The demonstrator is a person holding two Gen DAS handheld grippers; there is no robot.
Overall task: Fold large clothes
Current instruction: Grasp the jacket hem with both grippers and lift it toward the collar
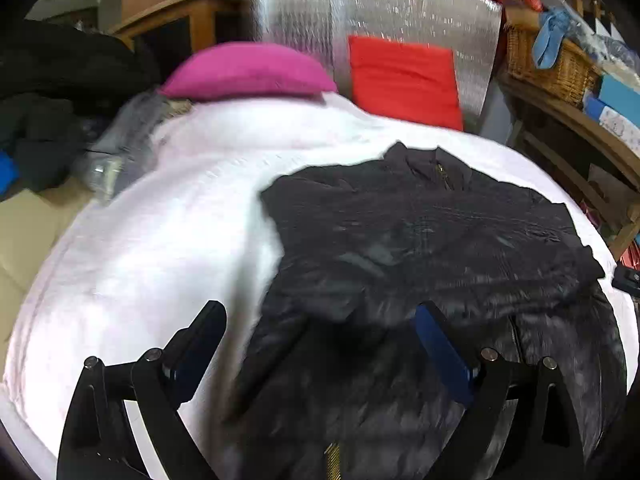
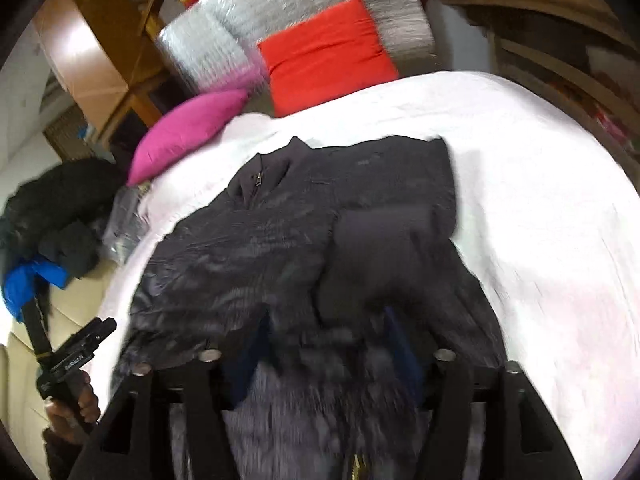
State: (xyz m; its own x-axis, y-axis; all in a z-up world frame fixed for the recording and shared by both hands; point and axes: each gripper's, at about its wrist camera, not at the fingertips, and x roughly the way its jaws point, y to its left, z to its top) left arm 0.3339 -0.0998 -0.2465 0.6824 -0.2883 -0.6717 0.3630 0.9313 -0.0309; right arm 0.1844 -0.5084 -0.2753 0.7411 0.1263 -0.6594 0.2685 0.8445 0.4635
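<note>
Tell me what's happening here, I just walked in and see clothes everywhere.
A person with a handheld gripper in each hand is folding a black jacket spread on a white-covered bed. The left gripper is open over the jacket's lower edge. Jacket fabric covers the right gripper's fingers, so its grip is unclear.

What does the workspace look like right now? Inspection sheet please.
Surface: white sheet on a bed.
Job's things: dark jacket spread out, collar far, zipper showing.
Clutter: pink cushion, red cushion, dark clothes pile.
Grippers: left hand-held gripper open over the jacket's near edge; right hand-held gripper has jacket fabric between its fingers, grip unclear.
Cables: nothing seen.
Surroundings: silver foil panel, wicker basket, wooden shelving.
</note>
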